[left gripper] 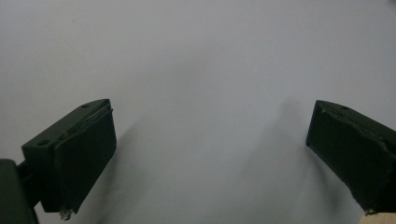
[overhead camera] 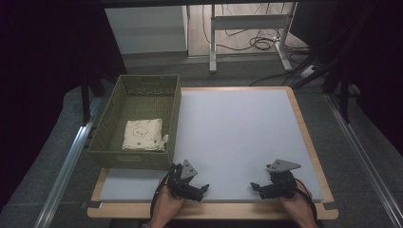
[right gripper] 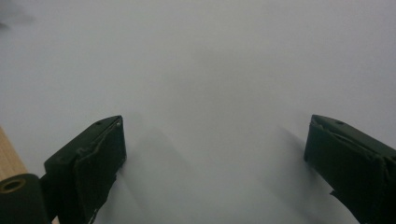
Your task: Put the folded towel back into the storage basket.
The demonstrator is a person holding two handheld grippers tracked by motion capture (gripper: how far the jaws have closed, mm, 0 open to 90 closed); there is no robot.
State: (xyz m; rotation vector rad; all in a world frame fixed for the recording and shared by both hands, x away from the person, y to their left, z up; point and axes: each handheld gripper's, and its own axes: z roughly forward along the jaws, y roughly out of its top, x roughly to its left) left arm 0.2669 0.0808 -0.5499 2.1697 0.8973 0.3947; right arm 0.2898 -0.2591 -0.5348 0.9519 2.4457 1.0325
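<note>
Near the table's front edge you held the left gripper (overhead camera: 192, 183) and right gripper (overhead camera: 267, 185) spread wide, empty. Folded cloth (overhead camera: 142, 135) lay inside the basket (overhead camera: 107, 124); probably finished, or reach there next.

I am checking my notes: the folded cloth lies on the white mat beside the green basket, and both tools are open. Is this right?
Not quite. The folded cloth lies inside the green basket, not on the white mat; the high view shows this. Both tools are open, as you wrote.
</note>
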